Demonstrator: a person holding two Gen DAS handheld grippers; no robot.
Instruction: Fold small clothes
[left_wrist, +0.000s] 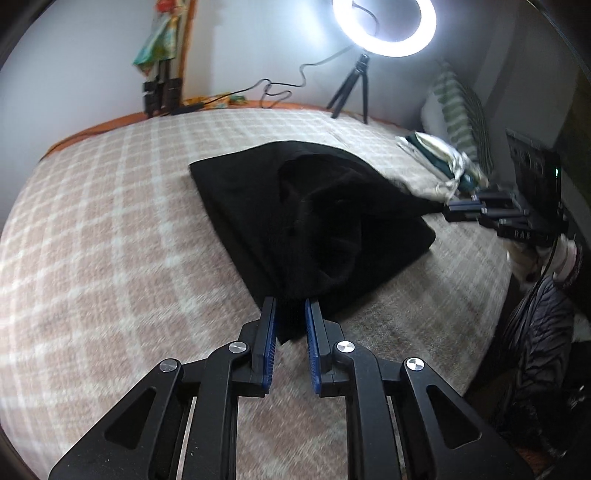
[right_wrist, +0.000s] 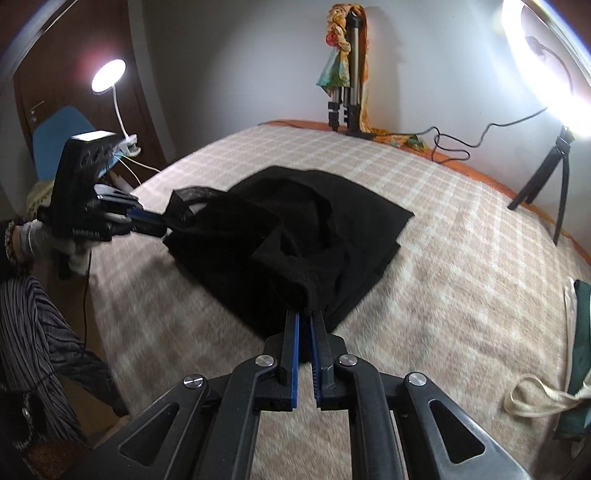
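In the left wrist view, the left gripper (left_wrist: 290, 317) pinches a near corner of the black garment (left_wrist: 295, 221), which lies partly folded on the checked bedspread (left_wrist: 110, 221), likely to lay the fold flat. In the right wrist view, the right gripper (right_wrist: 304, 328) clamps the garment's other corner, keeping that edge taut and even.

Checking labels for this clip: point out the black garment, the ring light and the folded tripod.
black garment (left_wrist: 236, 192): left wrist view, flat left panel.
ring light (left_wrist: 384, 26): left wrist view, glowing ring's lower rim.
folded tripod (right_wrist: 351, 88): right wrist view, its bundled legs.
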